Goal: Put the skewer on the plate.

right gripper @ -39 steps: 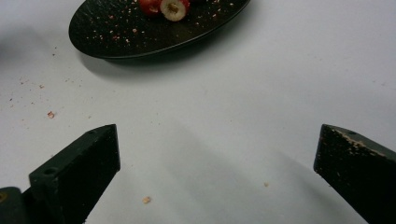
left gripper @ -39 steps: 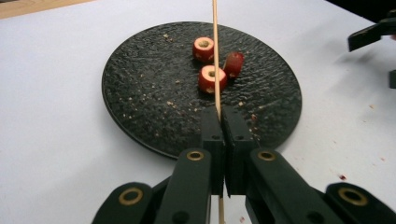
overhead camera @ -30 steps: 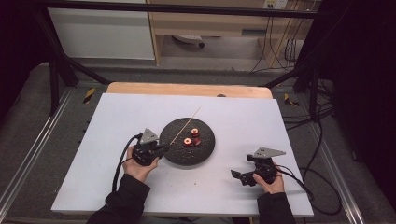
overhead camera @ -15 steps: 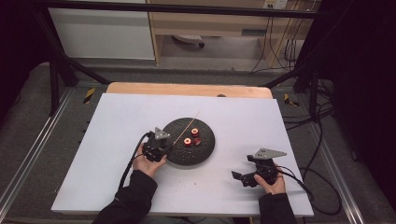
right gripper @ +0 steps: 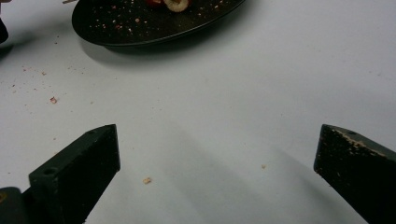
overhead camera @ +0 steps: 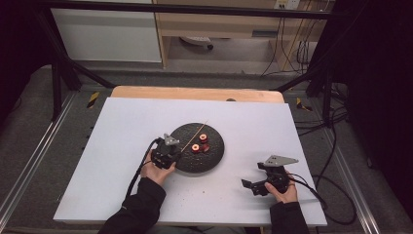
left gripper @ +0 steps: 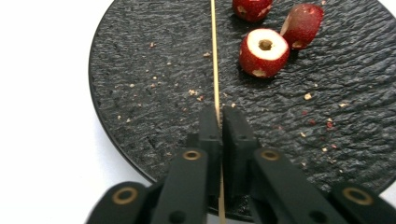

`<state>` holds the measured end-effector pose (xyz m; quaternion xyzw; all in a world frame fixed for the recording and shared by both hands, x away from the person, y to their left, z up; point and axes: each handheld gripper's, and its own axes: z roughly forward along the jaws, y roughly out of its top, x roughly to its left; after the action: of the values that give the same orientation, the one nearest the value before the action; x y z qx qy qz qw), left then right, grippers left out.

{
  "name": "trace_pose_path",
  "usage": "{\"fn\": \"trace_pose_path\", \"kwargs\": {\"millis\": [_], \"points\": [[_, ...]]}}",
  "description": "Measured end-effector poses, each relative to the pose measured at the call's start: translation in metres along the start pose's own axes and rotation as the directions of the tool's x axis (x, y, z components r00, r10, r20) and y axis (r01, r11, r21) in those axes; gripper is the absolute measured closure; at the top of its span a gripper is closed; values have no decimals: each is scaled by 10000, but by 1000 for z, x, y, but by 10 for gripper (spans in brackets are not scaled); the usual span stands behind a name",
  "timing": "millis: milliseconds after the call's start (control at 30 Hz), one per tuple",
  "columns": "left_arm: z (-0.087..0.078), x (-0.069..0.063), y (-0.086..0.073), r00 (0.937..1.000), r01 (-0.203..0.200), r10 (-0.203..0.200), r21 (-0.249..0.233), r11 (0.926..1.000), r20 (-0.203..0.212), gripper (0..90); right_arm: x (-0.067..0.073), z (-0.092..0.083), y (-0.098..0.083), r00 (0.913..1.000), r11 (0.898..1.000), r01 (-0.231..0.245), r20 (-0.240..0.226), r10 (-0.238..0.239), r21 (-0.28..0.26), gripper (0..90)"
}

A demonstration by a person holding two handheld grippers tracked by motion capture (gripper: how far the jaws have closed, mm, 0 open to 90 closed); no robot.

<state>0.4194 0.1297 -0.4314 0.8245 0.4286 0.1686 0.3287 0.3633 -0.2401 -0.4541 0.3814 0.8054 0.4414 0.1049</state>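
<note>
White tabletop [overhead camera: 122, 146] held the black slate plate [left gripper: 140, 70]; your left gripper [left gripper: 219, 116] pinched the skewer [left gripper: 214, 56], which risked slipping before reaching the cored fruit [left gripper: 264, 51] at one o'clock, your right gripper [right gripper: 215, 154] gaping idle.

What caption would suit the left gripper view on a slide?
Left gripper shut on a thin wooden skewer lying across a black plate, with three cored red fruit pieces just beyond.
</note>
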Motion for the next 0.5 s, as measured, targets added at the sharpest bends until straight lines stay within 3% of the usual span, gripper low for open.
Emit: {"fn": "trace_pose_path", "kwargs": {"millis": [200,433,500], "points": [[-12,5,-3,9992,-113,135,-573,9983,378,698,0,-1,0,10000,10000,-62,33,62,-5,13],[-34,14,-10,9966,-393,484,-1321,9905,661,386,0,-2,0,10000,10000,-35,28,35,6,13],[-40,17,-15,9950,-583,693,-1458,9876,713,336,0,-2,0,10000,10000,-56,49,56,16,12]]}}
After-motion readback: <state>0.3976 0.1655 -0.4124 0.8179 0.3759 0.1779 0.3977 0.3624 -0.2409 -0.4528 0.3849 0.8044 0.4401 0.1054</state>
